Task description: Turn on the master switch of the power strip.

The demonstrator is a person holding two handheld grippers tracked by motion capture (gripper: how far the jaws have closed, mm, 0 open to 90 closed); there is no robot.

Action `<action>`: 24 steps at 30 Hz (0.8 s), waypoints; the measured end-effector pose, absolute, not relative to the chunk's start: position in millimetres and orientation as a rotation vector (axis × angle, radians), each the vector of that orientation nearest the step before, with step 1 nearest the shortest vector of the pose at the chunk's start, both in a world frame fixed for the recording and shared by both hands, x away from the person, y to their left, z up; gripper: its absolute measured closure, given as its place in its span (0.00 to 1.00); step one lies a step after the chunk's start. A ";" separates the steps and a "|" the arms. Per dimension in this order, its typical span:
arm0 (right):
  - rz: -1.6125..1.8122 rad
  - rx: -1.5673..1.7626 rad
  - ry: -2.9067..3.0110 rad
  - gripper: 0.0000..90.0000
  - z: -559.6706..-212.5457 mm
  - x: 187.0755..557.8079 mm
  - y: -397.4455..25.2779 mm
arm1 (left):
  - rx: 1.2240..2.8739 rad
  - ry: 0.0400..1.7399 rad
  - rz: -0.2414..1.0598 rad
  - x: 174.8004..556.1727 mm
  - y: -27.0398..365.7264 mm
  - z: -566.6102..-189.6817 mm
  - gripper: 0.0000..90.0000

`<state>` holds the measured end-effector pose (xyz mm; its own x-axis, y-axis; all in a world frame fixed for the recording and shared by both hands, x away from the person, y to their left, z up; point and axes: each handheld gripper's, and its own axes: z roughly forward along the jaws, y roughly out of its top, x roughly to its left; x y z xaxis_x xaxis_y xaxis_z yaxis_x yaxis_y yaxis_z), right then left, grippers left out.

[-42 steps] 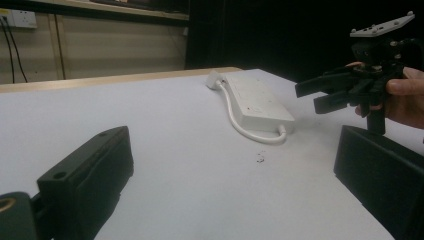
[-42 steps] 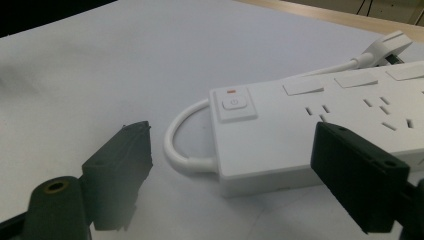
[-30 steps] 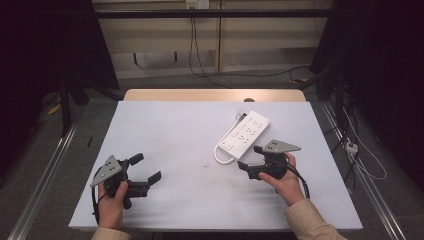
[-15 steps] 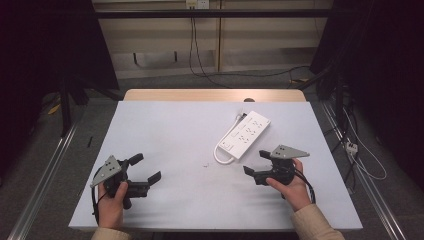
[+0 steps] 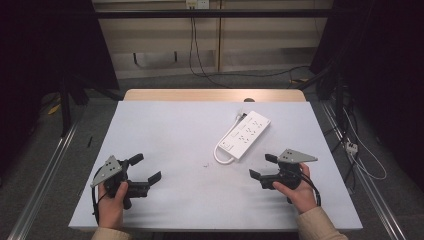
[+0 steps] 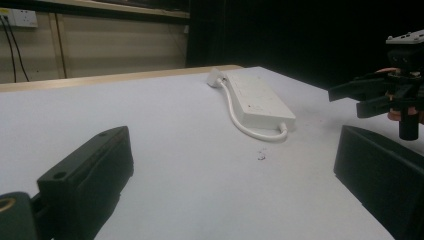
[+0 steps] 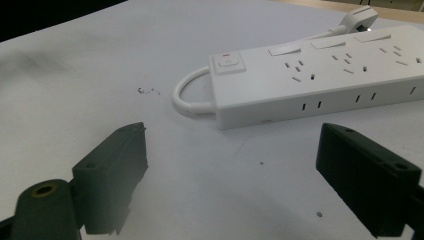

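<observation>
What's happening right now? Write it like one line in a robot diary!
left hand-held gripper: open, empty | right hand-held gripper: open, empty, near power strip | power strip: flat on table, untouched

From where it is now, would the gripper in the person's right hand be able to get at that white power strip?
Probably yes. The right gripper is open, and the power strip lies just ahead of it on the table, with bare tabletop between them in the right gripper view.
</observation>
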<state>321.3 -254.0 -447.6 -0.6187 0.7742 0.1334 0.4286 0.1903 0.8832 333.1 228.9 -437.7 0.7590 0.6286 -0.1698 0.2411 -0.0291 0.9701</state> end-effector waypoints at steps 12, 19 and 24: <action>1.396 1.141 2.126 0.15 -449.8 313.3 -261.7 | 1.612 0.710 0.358 332.8 228.7 -437.6 0.02; 1.396 1.141 2.128 0.15 -450.9 308.9 -265.6 | 1.613 0.708 0.359 332.9 228.4 -437.9 0.02; 1.397 1.142 2.127 0.15 -451.1 306.2 -268.0 | 1.612 0.712 0.357 332.7 228.3 -437.9 0.02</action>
<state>306.2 -268.0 -451.1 -0.6134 0.7782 0.1345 0.4327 0.1888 0.8815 332.7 228.3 -437.9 0.7597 0.6284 -0.1674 0.2409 -0.0329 0.9700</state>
